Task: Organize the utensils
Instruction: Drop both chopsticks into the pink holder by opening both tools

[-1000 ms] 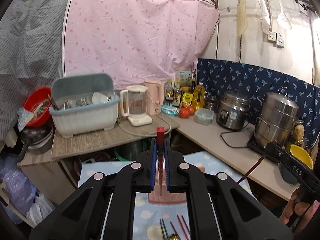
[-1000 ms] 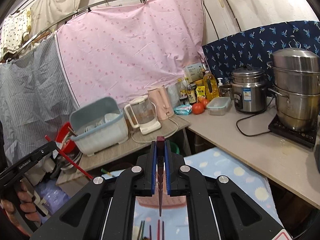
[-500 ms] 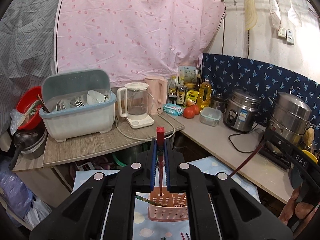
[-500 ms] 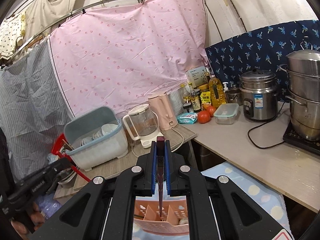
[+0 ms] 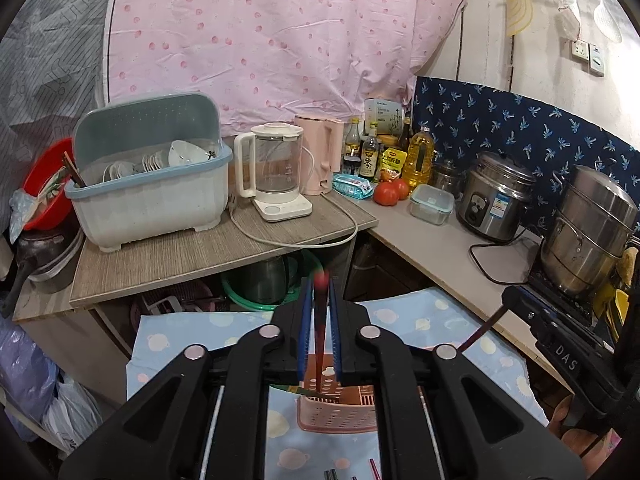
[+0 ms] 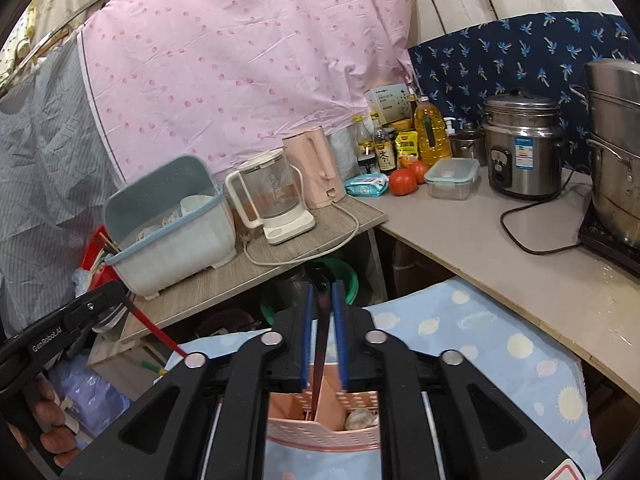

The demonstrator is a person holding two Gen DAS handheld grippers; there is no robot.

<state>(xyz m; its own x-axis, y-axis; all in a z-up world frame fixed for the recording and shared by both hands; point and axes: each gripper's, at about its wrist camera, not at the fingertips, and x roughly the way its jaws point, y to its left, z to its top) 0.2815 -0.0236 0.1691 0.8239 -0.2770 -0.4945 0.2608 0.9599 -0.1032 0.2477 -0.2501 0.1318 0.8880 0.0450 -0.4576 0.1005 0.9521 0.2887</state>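
Both chopsticks are right over the pink utensil basket [image 6: 320, 420], which sits on the blue patterned cloth [image 6: 500, 352] in front of the bench [image 5: 200, 252] — and both are on the point of being let go. The left gripper [image 5: 318, 320] has a red chopstick [image 5: 320, 320] standing between its blue pads, and its jaws have just been opening; I can see a sliver of daylight on each side of the stick, so it looks released rather than clamped. The right gripper [image 6: 322, 328] is the same story: its jaws have just been opening around a dark red chopstick [image 6: 320, 360], whose lower end already dips into a compartment beside the divider.

What worries me is the left one. Its tip seems to hover near the basket's rim, where a green-handled utensil [image 5: 296, 390] pokes out sideways — if the falling stick strikes that, or the rim, it could bounce out onto the cloth among the chopsticks lying at the near edge [image 5: 332, 474].

The right chopstick leans slightly, so it could catch on the divider or knock the round pale object [image 6: 358, 418] in the neighbouring compartment. The basket looks light, too; two sticks dropping at once, or a gripper nudging it, could tip or shift it.
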